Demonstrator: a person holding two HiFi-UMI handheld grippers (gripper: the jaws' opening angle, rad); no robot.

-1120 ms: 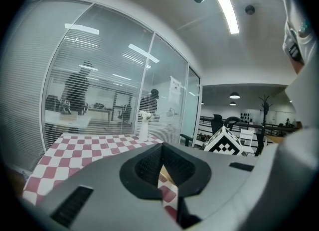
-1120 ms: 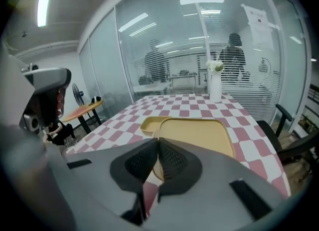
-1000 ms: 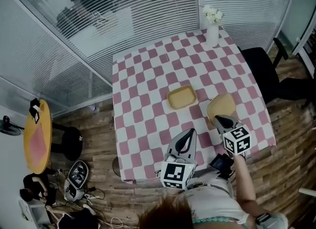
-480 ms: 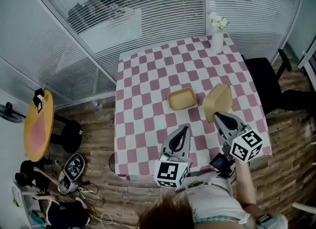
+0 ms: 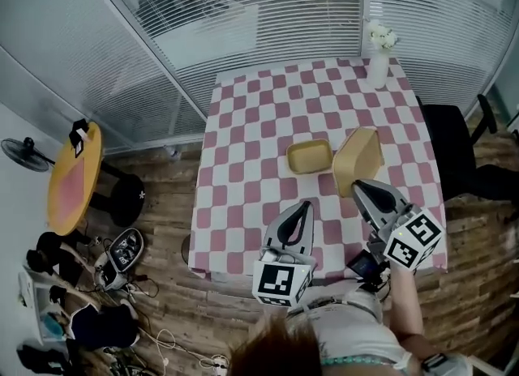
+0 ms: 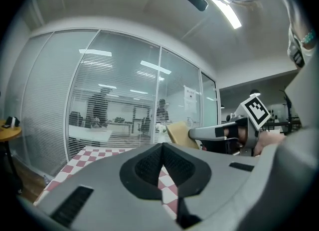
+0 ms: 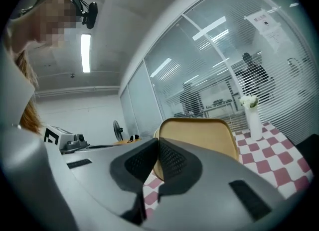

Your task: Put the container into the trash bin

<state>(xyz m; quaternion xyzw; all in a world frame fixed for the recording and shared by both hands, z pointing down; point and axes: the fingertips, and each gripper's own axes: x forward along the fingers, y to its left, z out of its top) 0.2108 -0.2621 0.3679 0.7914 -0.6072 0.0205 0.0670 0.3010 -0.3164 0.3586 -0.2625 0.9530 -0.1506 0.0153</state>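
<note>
Now the right gripper [image 5: 362, 188] is clamped on the tan plastic tray-shaped container [image 5: 358, 160], holding it tipped up over the pink checked table [image 5: 243, 172]. The left gripper [image 5: 302, 208] is closed, empty. Next, I think, carry it to the trash bin, which no view shows.

A: Finish of the container [image 5: 358, 160]?
B: Tan, matt, smooth; looks plastic.
A: And the tabletop [image 5: 259, 123]?
B: Matt checked cloth. The floor [image 5: 478, 285] is wood plank. The right hand-held gripper [image 7: 155, 145] has black, rough-textured pads [image 7: 172, 161].
</note>
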